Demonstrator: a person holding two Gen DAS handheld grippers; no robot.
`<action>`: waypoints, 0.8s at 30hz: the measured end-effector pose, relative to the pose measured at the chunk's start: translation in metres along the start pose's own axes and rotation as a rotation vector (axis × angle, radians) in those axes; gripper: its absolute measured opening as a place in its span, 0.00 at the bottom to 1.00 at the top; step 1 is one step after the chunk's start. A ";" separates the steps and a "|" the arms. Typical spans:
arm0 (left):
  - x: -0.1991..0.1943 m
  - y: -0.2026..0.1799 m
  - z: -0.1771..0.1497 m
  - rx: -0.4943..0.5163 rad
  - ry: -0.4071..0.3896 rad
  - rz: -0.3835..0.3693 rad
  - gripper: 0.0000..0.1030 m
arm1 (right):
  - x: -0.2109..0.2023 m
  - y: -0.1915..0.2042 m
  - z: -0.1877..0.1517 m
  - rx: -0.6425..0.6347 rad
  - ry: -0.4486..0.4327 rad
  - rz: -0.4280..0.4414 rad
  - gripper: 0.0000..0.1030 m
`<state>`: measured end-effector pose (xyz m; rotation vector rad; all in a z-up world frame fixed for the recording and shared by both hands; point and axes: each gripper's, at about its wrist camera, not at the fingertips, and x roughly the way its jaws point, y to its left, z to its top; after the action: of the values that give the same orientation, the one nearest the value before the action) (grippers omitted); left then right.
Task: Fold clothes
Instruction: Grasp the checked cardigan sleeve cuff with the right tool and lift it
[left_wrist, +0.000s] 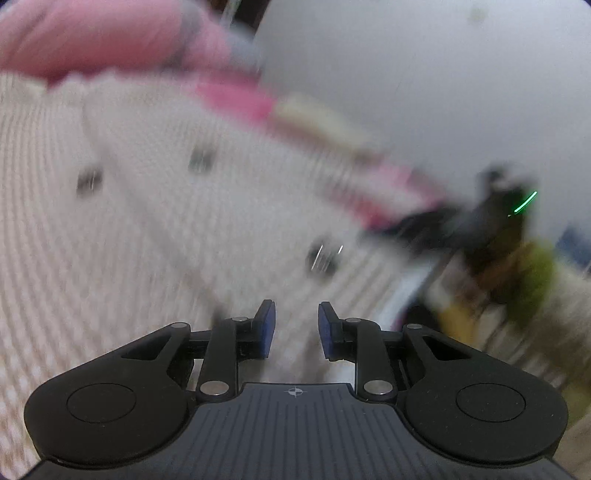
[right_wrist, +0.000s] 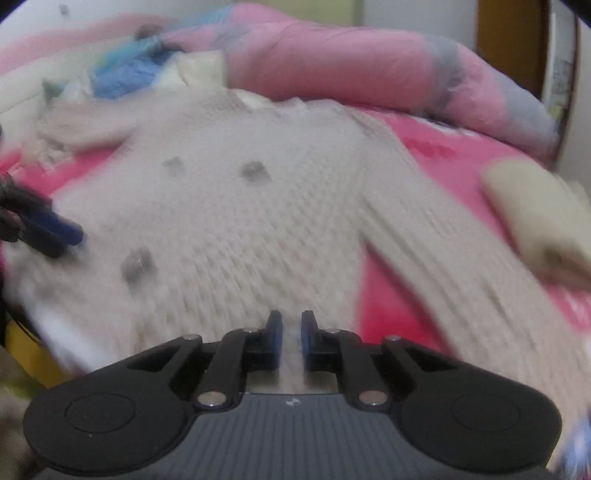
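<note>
Broadly spread across a pink bedsheet (right_wrist: 391, 266): cream knitted sweater (right_wrist: 236, 229), front up, dark buttons (right_wrist: 137, 266) dotting its chest, one sleeve (right_wrist: 443, 258) running out toward four o'clock; collar end pointing to twelve o'clock, up against a rolled pink quilt (right_wrist: 351, 62); heaped blue and pale clothes (right_wrist: 122, 74) at ten o'clock; folded cream item (right_wrist: 535, 221) at three o'clock, on the sheet just beside the sleeve. Right gripper (right_wrist: 291, 338) low over the sweater's hem at six o'clock, blue pads nearly together with only a narrow slot left, a strip of cream knit showing in that slot; cannot tell whether pinched, both views blurred. Left gripper (left_wrist: 296, 328) partly parted, a clear gap between its pads, white knit beneath the gap, nothing visibly clamped; seen from the right wrist at nine o'clock (right_wrist: 48, 229), over the sweater's edge.
</note>
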<state>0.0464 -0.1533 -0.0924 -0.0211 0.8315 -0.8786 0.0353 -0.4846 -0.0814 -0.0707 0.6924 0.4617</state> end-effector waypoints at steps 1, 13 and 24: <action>-0.002 0.002 -0.006 -0.001 -0.009 0.006 0.24 | -0.012 -0.011 -0.004 0.094 -0.011 -0.004 0.10; -0.023 -0.002 0.017 -0.043 -0.080 0.006 0.25 | -0.084 -0.107 -0.059 0.917 -0.230 -0.063 0.26; 0.015 -0.003 0.046 -0.015 -0.095 0.068 0.25 | -0.014 -0.154 -0.087 1.566 -0.348 0.131 0.43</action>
<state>0.0796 -0.1796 -0.0695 -0.0469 0.7456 -0.8015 0.0398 -0.6468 -0.1534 1.4982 0.5575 -0.0479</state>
